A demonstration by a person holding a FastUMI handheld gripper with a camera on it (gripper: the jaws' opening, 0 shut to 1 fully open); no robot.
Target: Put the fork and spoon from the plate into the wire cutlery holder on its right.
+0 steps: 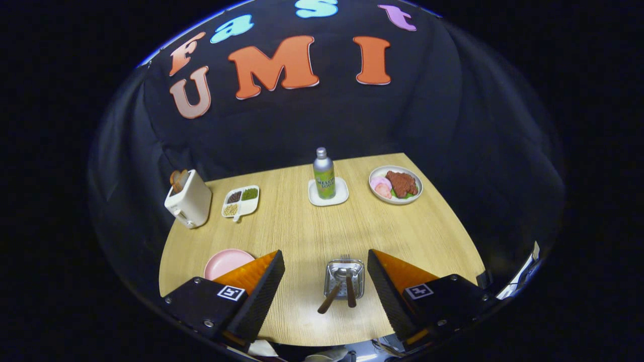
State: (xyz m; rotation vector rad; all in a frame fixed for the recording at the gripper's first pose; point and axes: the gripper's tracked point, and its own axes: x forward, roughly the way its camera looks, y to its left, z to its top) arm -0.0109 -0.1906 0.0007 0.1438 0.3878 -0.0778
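Currently gripper (326, 271) poised above the wooden table (302, 226), jaws spread wide, pinching nothing. Between the fingers, lower down on the table: wire cutlery holder (344, 278), seen from above, with fork (348, 285) and spoon (333, 291) both standing in it — brown handles leaning out toward the camera, metal heads down inside the basket. Fingers clear of holder and handles on either side, no contact. Pink plate (225, 262) partly hidden behind the left finger, bare where visible, to the left of the holder. Farther back, beyond the fingers: metal bottle (324, 173) upright on a white square coaster (328, 192), roughly mid-table. Right of it, round plate of food (395, 184) — brown and pink pieces on something green. Left of the bottle, white divided dish (241, 201) with three compartments of dry grains or beans, kind not discernible. At the far left table edge, white toaster (188, 201) with a slice of bread sticking out of the slot.
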